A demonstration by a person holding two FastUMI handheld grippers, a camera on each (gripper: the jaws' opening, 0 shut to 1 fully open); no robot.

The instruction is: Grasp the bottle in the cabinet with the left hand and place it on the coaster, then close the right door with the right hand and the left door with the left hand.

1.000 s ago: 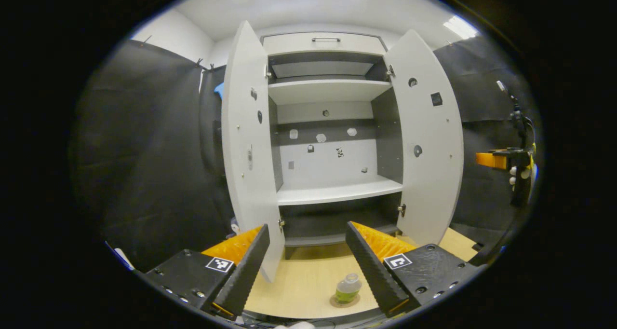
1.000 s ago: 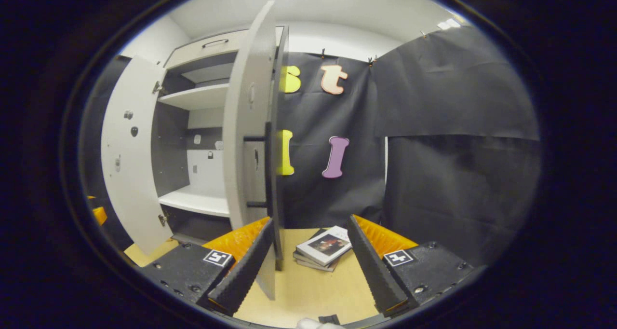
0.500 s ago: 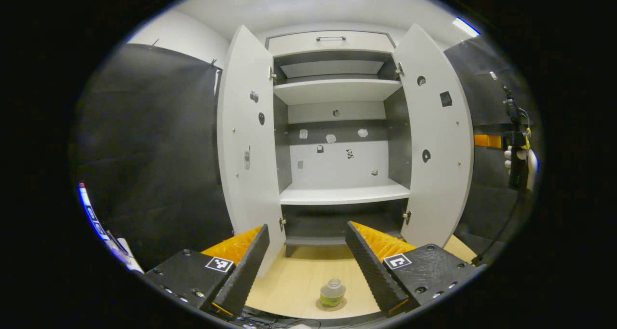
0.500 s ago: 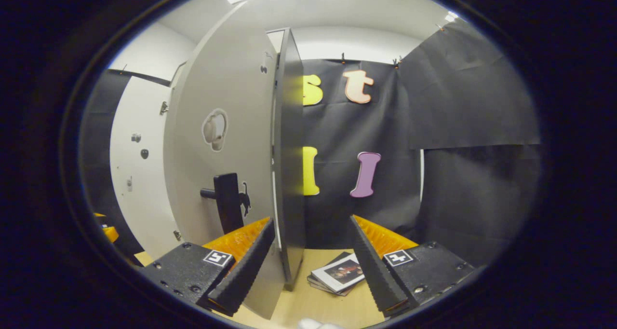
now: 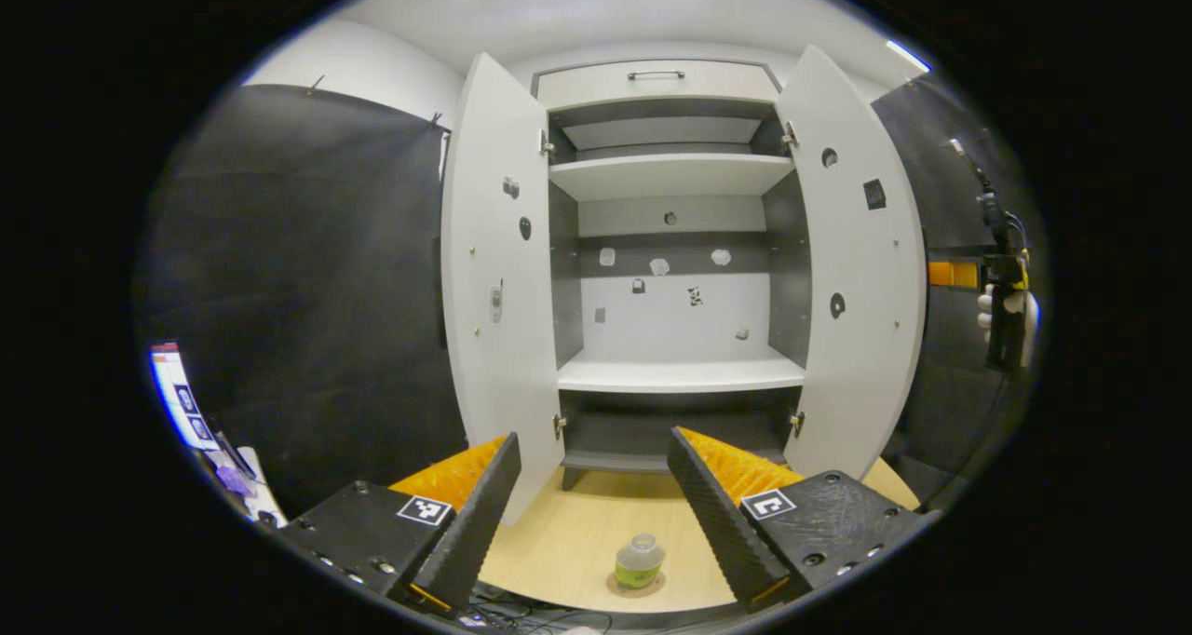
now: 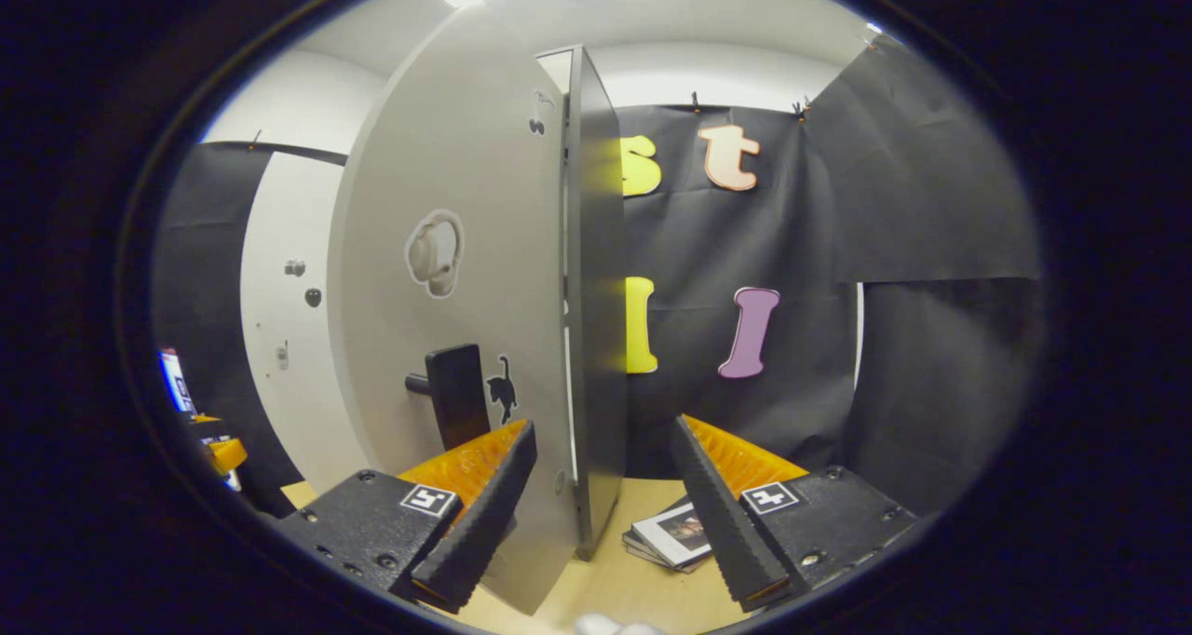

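The bottle (image 5: pixel 639 560) stands upright on the coaster (image 5: pixel 637 585) on the worktop (image 5: pixel 568 542), in front of the open cabinet (image 5: pixel 675 244). Left claw (image 5: pixel 589 509): fingers apart, empty, above the bottle. Right claw (image 6: pixel 603 505): fingers apart, straddling the free edge of the right door (image 6: pixel 484 318) without pressing on it. The door is a stiff, probably light hinged panel; a push on its outer face near the free edge or the dark handle (image 6: pixel 456 395) should swing it easily. The left door (image 5: pixel 494 281) stands open.
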